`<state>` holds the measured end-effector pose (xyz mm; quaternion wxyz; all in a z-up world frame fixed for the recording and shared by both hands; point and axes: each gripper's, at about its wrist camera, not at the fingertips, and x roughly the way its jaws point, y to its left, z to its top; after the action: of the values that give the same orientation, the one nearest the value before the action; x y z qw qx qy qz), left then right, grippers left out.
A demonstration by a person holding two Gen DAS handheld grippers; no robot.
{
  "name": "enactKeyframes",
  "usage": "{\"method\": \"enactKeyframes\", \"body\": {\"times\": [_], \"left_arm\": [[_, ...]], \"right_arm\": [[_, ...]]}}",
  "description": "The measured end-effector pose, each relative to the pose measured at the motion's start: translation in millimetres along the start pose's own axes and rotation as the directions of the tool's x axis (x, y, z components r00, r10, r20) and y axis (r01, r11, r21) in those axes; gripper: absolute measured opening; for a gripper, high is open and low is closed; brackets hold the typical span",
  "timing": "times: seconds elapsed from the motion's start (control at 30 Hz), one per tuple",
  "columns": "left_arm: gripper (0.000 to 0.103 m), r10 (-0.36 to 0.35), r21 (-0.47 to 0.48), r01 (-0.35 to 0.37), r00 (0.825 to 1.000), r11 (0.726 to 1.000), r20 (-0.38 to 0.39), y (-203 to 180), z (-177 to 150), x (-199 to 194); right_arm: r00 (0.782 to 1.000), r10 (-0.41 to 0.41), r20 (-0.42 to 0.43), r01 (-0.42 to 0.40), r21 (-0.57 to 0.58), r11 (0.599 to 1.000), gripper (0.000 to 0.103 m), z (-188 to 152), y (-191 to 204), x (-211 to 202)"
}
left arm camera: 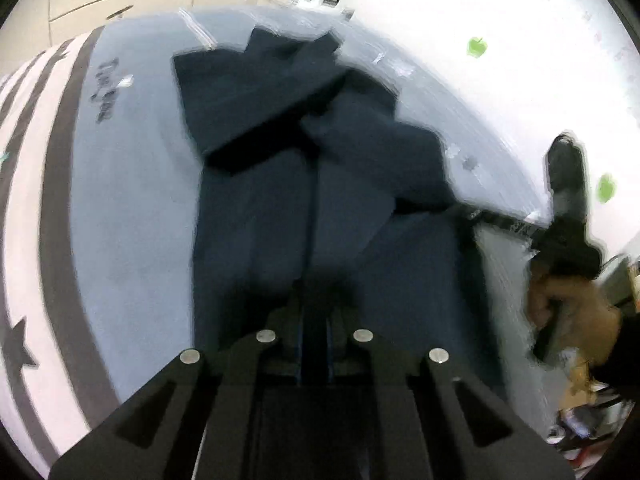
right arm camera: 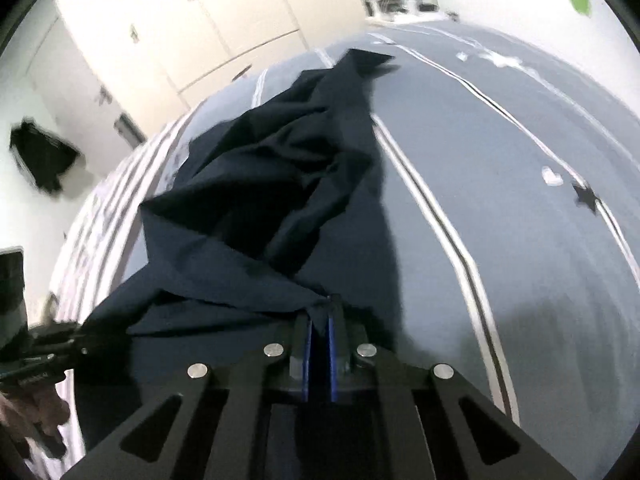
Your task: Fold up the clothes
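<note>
A dark navy garment [left arm camera: 280, 200] lies on a grey-blue bed cover [left arm camera: 132, 220], its upper part folded over itself in loose flaps. My left gripper [left arm camera: 314, 312] is shut on the garment's near edge. At the right of the left wrist view, the right gripper [left arm camera: 468, 216], held by a hand [left arm camera: 572, 308], meets the cloth's right edge. In the right wrist view the garment [right arm camera: 256, 184] is bunched and pulled up into ridges. My right gripper [right arm camera: 320, 320] is shut on a pinch of it between blue pads. The left gripper [right arm camera: 80, 344] holds the cloth's other corner at far left.
The bed cover [right arm camera: 500, 160] has white stripes and star prints, and a white and grey striped band [left arm camera: 32, 160] runs along one side. Cream wardrobe doors [right arm camera: 180, 20] stand behind the bed. A white wall carries green apple stickers [left arm camera: 476, 46]. Clutter [left arm camera: 580, 420] lies beside the bed.
</note>
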<state>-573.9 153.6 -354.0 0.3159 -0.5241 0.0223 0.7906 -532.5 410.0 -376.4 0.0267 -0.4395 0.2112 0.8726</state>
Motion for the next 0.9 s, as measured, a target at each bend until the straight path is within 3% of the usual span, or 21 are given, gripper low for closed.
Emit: {"method": "enactKeyframes", "body": {"times": [0.07, 0.17, 0.23, 0.27, 0.33, 0.4, 0.53, 0.63, 0.83, 0.9], "left_arm": [[0.016, 0.038, -0.027, -0.04, 0.996, 0.999, -0.08, 9, -10, 16], [0.03, 0.049, -0.131, -0.047, 0.999, 0.99, 0.012, 21, -8, -5], [0.052, 0.098, -0.16, -0.082, 0.991, 0.984, 0.094, 23, -12, -25], [0.054, 0.132, -0.17, -0.111, 0.984, 0.979, 0.118, 23, -19, -35], [0.055, 0.187, -0.183, -0.159, 0.972, 0.97, 0.144, 21, -35, -46], [0.055, 0.216, -0.193, -0.189, 0.968, 0.963, 0.128, 17, -51, -55], [0.055, 0.209, -0.249, -0.184, 0.975, 0.951, 0.076, 18, -101, -80], [0.055, 0.183, -0.299, -0.162, 0.982, 0.94, 0.041, 0, -145, -98], [0.055, 0.163, -0.387, -0.157, 0.987, 0.909, -0.017, -47, -242, -125], [0.055, 0.15, -0.423, -0.147, 0.988, 0.894, -0.024, -59, -273, -129]], "right_arm": [[0.999, -0.014, -0.042, 0.016, 0.057, 0.998, 0.006, -10, -15, 6], [0.995, -0.038, -0.089, 0.044, 0.068, 0.997, 0.01, -22, -25, 15], [0.995, -0.086, -0.051, 0.083, -0.062, 0.995, 0.016, -23, -7, 6], [0.995, -0.097, -0.035, 0.094, -0.1, 0.991, 0.019, -24, -2, 0], [0.994, -0.106, -0.006, 0.104, -0.153, 0.983, 0.037, -29, 6, -14], [0.995, -0.094, 0.019, 0.096, -0.168, 0.981, 0.043, -42, 8, -32], [0.994, -0.103, -0.021, 0.098, -0.156, 0.983, 0.045, -81, 7, -58], [0.992, -0.076, -0.103, 0.066, -0.1, 0.993, 0.045, -119, 5, -70], [0.971, -0.031, -0.239, 0.005, -0.106, 0.994, 0.046, -205, 10, -95], [0.968, -0.005, -0.252, -0.026, -0.121, 0.992, 0.053, -228, 11, -105]]}}
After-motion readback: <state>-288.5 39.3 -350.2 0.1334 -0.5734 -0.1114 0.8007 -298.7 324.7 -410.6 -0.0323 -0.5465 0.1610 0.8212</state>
